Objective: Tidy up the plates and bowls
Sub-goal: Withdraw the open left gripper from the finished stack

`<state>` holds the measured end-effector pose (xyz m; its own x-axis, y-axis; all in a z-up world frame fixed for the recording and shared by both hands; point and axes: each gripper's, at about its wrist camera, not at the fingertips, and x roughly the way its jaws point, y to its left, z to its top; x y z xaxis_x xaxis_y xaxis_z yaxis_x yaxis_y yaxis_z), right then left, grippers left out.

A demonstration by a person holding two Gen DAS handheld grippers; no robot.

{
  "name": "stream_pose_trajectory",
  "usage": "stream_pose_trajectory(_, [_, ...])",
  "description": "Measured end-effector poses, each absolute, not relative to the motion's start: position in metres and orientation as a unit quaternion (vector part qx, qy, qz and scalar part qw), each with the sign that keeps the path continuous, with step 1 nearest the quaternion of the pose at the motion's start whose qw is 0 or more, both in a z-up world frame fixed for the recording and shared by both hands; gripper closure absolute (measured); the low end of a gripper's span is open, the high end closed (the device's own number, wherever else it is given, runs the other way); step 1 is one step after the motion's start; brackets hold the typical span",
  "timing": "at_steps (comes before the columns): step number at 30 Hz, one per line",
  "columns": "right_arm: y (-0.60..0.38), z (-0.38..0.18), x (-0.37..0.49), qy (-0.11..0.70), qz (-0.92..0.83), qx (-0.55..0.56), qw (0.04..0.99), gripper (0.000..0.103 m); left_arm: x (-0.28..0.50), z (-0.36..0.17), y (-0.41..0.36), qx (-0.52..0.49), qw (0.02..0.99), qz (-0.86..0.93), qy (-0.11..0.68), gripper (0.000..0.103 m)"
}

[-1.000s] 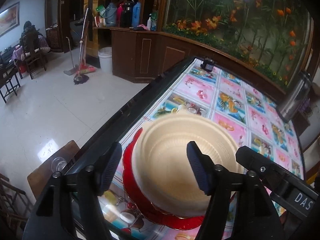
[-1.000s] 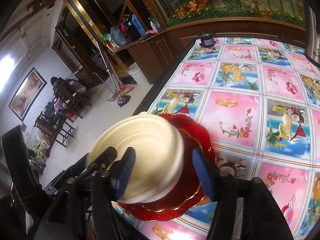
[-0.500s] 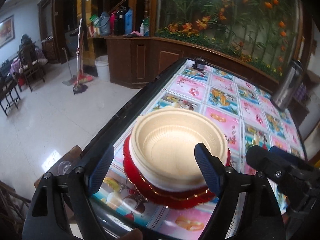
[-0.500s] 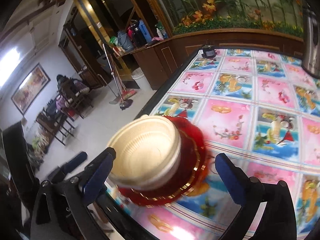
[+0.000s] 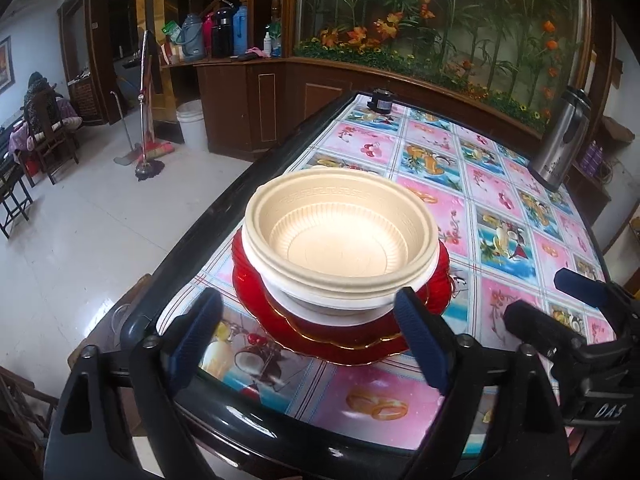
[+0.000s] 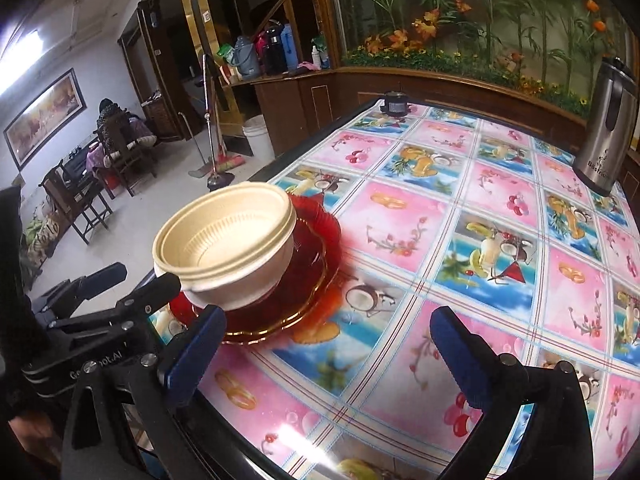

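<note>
Jaws of left gripper [image 5: 308, 340] opening, right gripper [image 6: 324, 354] wide apart, both clear of bowl stack [image 5: 340, 240].

"DAS" on right gripper [image 5: 580, 364]; "Ge…oot.AI", partly legible, on left gripper [image 6: 92, 304]; flask [image 6: 608, 128] reads maybe "Bestr…".

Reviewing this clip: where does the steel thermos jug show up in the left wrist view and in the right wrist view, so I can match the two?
Left wrist: steel thermos jug stands at the right edge, upper half, on the far side of the table.
Right wrist: steel thermos jug stands at the right edge, upper part, larger.
Shared landmark: the cream bowls stacked on the red plates.
</note>
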<state>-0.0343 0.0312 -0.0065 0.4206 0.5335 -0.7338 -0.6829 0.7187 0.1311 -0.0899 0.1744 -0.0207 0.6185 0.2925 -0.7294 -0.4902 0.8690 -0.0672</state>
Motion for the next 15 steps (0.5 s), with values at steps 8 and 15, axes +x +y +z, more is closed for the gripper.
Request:
stream_pose_trajectory(8, [0.043, -0.015, -0.043, 0.392, 0.374, -0.132, 0.83, 0.0, -0.093, -0.021, 0.18, -0.139, 0.892, 0.219, 0.371, 0.0])
stream_pose_trajectory(15, [0.046, -0.016, -0.044, 0.394, 0.375, -0.133, 0.829, 0.0, -0.09, -0.024, 0.18, -0.133, 0.893, 0.219, 0.371, 0.0])
